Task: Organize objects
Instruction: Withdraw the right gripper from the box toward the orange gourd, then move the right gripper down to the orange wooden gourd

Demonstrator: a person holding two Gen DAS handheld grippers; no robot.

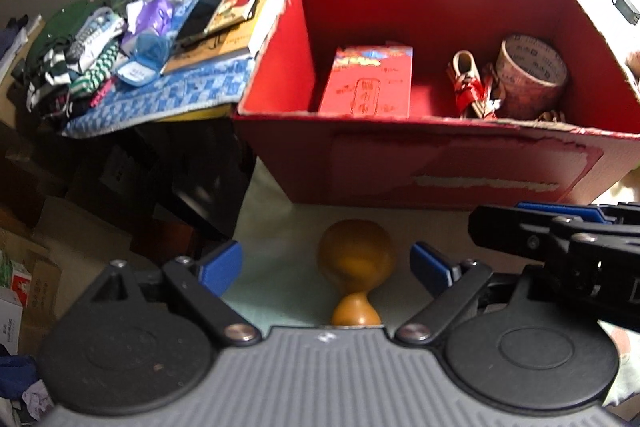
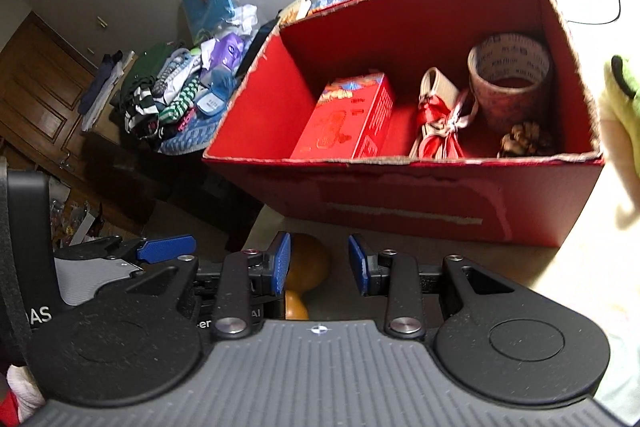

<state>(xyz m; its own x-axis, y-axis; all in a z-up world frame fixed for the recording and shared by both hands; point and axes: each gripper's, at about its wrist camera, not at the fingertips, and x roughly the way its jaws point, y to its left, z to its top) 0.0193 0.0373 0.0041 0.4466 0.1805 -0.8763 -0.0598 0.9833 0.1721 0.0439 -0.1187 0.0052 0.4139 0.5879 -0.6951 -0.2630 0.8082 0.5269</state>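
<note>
Gourd-shaped wooden piece (image 1: 355, 269), orange-brown, lay on the pale table between the wide-spread blue pads of the left gripper (image 1: 326, 263), touching neither. Just beyond it stood an open red cardboard box (image 1: 420, 163) holding a red packet (image 1: 368, 83), a ribbon-tied bundle (image 1: 474, 87) and a roll of patterned tape (image 1: 530, 71). Left of the box, books (image 1: 228, 23) and clothes (image 1: 86, 55) were heaped on a blue checked cloth (image 1: 160, 99). The right gripper (image 1: 560, 247) reached in from the right edge.

From the right wrist, the right gripper (image 2: 318, 263) also stood open, gripping nothing; the gourd sat partly hidden behind its left pad. The same box filled the view ahead, with a pinecone (image 2: 526, 141) in its near right corner. A yellow-green soft toy (image 2: 622, 107) stood just right of the box.
</note>
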